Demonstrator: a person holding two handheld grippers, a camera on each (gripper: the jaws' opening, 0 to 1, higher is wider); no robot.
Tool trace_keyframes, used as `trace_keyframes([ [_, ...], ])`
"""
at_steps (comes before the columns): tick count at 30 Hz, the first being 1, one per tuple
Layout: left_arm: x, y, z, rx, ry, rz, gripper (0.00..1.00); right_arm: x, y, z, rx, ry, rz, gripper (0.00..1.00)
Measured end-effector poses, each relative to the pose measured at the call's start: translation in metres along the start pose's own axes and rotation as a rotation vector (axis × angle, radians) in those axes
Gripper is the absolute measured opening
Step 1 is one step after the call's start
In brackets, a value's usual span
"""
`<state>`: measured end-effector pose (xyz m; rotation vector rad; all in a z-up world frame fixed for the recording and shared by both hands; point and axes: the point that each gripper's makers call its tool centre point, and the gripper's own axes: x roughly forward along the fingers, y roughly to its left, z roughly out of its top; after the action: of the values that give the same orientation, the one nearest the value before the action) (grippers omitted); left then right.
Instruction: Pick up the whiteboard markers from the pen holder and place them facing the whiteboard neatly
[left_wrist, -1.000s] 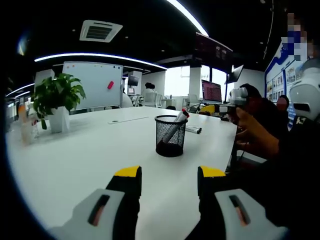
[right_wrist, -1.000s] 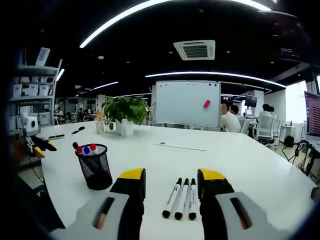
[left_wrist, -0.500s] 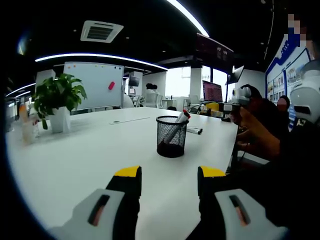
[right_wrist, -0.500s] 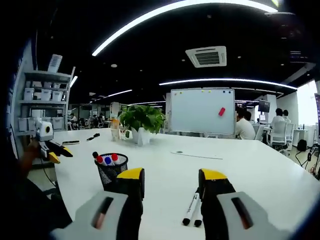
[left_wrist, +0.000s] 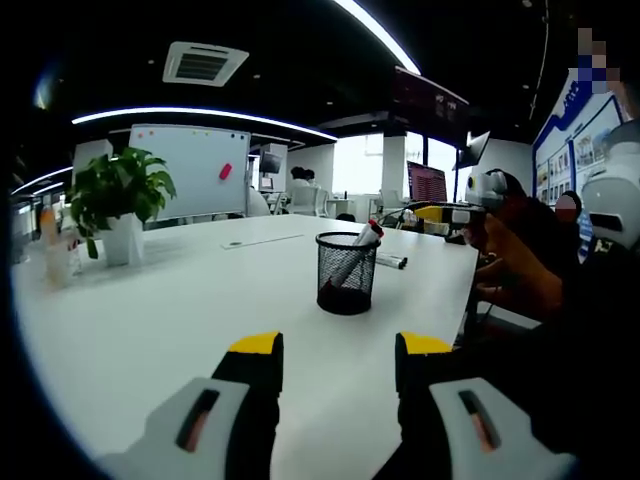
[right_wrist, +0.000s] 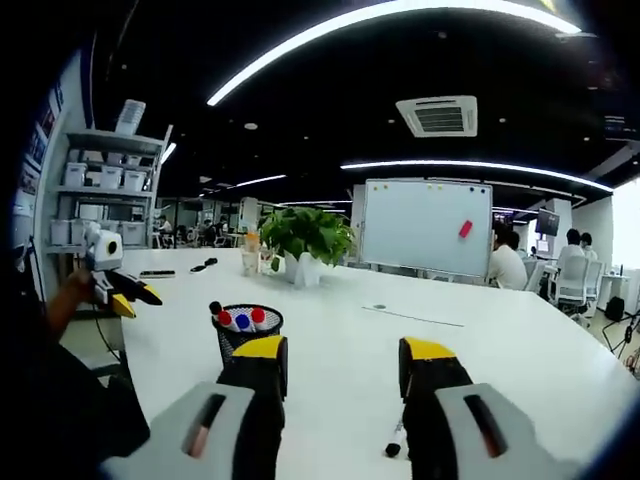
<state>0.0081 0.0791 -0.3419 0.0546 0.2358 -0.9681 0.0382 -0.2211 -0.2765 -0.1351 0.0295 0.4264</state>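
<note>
A black mesh pen holder stands on the white table, with a red-capped marker leaning out of it. In the right gripper view the pen holder shows red- and blue-capped markers at its rim. My left gripper is open and empty, well short of the holder. My right gripper is open and empty, its left jaw covering part of the holder. A laid-down marker peeks out beside the right jaw. The whiteboard stands at the table's far end. Markers lie on the table behind the holder.
A potted plant sits on the table near the whiteboard. A long thin strip lies mid-table. People sit at desks beyond. The other gripper, held in a hand, shows at the right; likewise a gripper in a hand at the left.
The right gripper view has swung left and lifted: the three laid-down markers slid out of sight behind the right jaw, and the pen holder now sits behind the left jaw. The left view barely shifted.
</note>
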Motion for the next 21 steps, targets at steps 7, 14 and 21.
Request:
trace_keyframes([
  [7, 0.000, -0.001, 0.000, 0.000, 0.001, -0.001, 0.46, 0.000, 0.002, 0.002, -0.016, 0.004, 0.011, 0.45],
  [14, 0.000, -0.001, -0.001, 0.000, 0.004, -0.004, 0.46, 0.004, 0.010, 0.001, -0.042, 0.018, 0.030, 0.45],
  [21, 0.000, -0.001, -0.002, 0.002, 0.005, -0.005, 0.46, 0.008, 0.021, 0.002, -0.077, 0.024, 0.048, 0.45],
])
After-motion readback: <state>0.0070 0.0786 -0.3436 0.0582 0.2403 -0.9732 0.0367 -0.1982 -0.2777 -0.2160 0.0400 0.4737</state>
